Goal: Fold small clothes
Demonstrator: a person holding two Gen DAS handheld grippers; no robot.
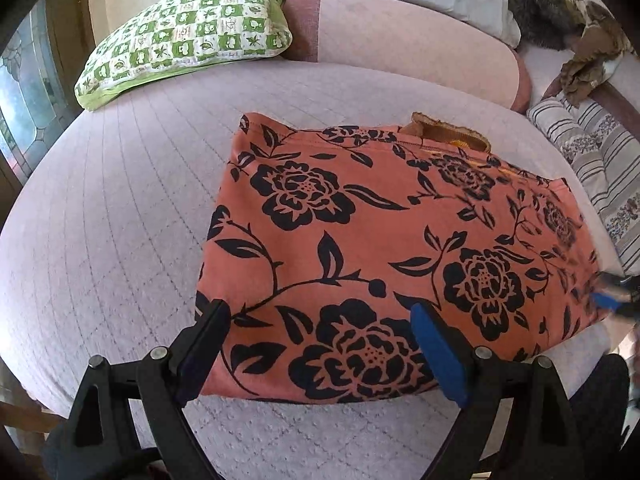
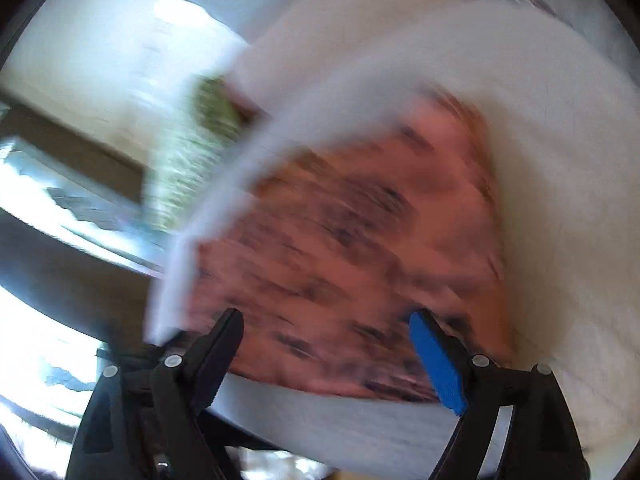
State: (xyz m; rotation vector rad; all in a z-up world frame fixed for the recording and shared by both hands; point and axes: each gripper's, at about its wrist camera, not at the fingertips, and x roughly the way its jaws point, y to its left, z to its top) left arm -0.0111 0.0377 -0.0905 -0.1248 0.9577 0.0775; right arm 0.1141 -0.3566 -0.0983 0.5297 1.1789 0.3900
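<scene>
A folded orange garment with black flowers [image 1: 380, 248] lies flat on the pale lilac quilted bed [image 1: 120, 220]. My left gripper [image 1: 320, 316] is open and empty, its jaws spread over the garment's near edge. The right gripper [image 1: 612, 296] shows blurred at the garment's right edge in the left wrist view. In the right wrist view, heavily blurred, my right gripper [image 2: 326, 320] is open and empty above the same garment [image 2: 360, 240].
A green and white checked pillow [image 1: 188, 32] lies at the back left. A pink bolster [image 1: 400, 40] runs along the back. Striped cushions [image 1: 592, 152] sit at the right, with a brown furry heap [image 1: 568, 20] behind them.
</scene>
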